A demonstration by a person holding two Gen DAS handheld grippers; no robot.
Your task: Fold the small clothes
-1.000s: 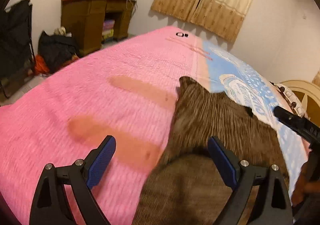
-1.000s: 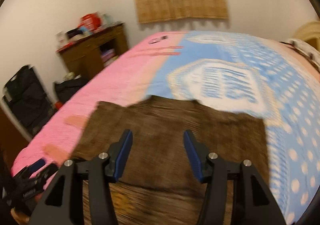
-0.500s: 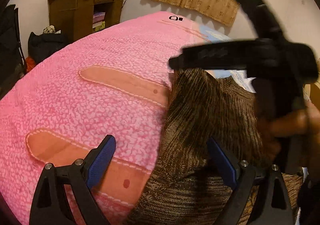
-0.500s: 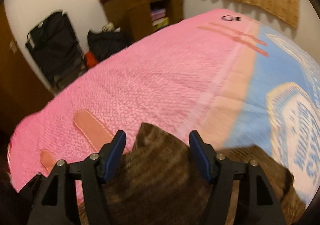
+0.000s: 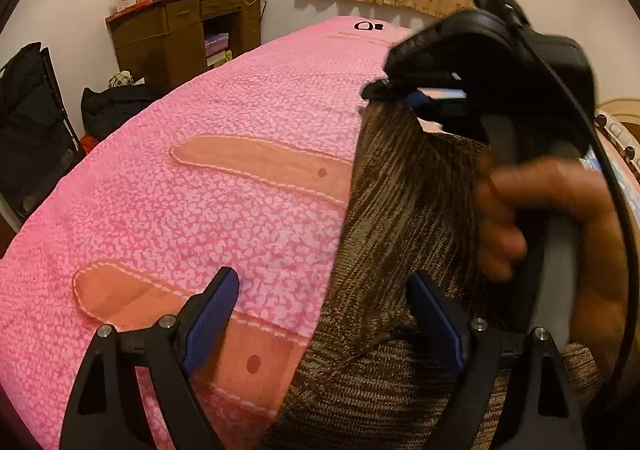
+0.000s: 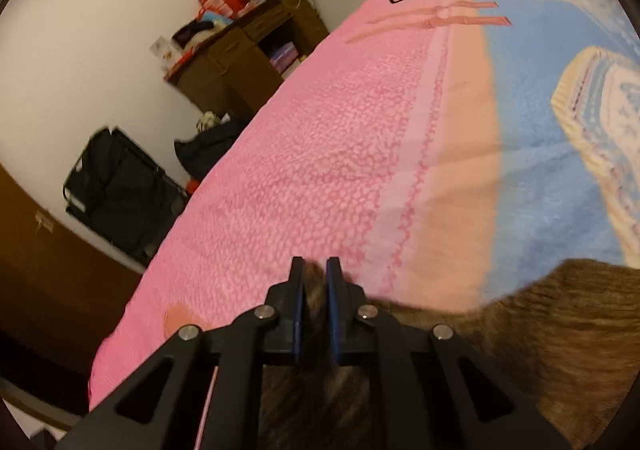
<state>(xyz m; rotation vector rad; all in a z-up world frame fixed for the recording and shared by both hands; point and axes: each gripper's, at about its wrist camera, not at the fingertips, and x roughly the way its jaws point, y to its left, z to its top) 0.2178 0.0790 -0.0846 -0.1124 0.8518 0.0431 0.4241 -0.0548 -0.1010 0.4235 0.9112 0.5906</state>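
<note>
**Right tongs pinch a corner of the brown garment; left tongs wide above its edge**

In the right wrist view the right tongs (image 6: pixel 316 290) are drawn narrow, blue pads pressed on a peak of the brown knitted garment (image 6: pixel 560 330) at lower centre. In the left wrist view the same tongs (image 5: pixel 390 92) lift that corner at upper right, gripped by a hand (image 5: pixel 552 218).

The left tongs (image 5: pixel 320 326) stand wide and are closing slightly; the garment's left edge runs between the pads, though neither pad presses it.

The garment (image 5: pixel 400 210) lies at the right and bottom of the frame on the bed (image 5: pixel 240 190). Its pink blanket stretches bare to the left and toward the far end. A wooden desk (image 5: pixel 180 38) stands at upper left, against the wall.
</note>
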